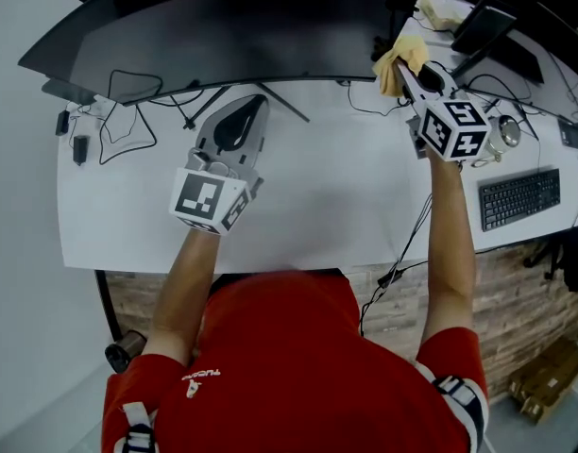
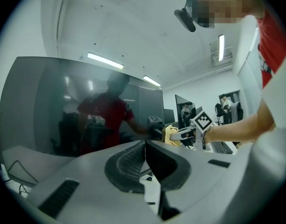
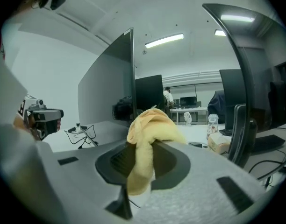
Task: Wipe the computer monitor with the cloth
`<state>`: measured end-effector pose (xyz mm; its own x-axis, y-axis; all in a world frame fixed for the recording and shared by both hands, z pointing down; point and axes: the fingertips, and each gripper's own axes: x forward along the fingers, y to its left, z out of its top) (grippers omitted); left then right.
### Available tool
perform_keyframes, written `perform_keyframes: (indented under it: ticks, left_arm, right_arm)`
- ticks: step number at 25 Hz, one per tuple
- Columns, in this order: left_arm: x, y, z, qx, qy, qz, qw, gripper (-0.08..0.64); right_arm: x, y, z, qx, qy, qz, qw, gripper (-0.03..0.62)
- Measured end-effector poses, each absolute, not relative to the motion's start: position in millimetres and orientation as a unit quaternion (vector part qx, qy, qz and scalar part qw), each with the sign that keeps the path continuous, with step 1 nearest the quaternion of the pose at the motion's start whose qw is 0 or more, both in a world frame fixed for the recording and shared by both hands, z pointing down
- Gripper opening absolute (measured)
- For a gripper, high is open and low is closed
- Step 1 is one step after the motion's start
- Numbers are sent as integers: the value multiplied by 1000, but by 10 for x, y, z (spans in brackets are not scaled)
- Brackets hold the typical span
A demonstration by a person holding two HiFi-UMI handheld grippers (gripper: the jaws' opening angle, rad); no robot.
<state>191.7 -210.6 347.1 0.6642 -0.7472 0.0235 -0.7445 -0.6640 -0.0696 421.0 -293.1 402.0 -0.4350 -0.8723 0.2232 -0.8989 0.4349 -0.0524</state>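
Your right gripper (image 1: 405, 72) is clamped on the yellow cloth (image 3: 150, 129), with the wad sticking out past the jaw tips. My read is that this lets fabric, not plastic, meet the panel. In the head view the cloth sits at upper right, at the right end of the curved monitor (image 1: 223, 36). That looks like the end point of a horizontal pass, but I can't tell whether it's touching the glass. Your left gripper (image 2: 145, 148) has its jaws together with nothing between them. It hangs low over the white desk (image 1: 317, 215) at frame centre-left, below the screen near the stand legs, likely parked to keep the wipe path free. It isn't bracing the monitor. If the panel rocks under pressure, that would be the hand to use. Count: two grippers, one cloth, one target monitor, one more dark screen (image 3: 236, 69) to its right, and one keyboard (image 1: 518, 196) at right. There's a loose tangle of cables (image 1: 128, 111) under the monitor's left end, too tangled to count.
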Motion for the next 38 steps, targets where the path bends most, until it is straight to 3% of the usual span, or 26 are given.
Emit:
perform_keyframes:
  ticks: [14, 38]
  left_arm:
    - [1920, -2161, 3692, -912, 408, -36, 16, 9]
    - [1585, -2181, 3784, -904, 424, -49, 4, 9]
  right_arm:
    - [4199, -2944, 4958, 521, -832, 139, 128, 75]
    - [3748, -2919, 5605, 505, -830, 173, 164, 75]
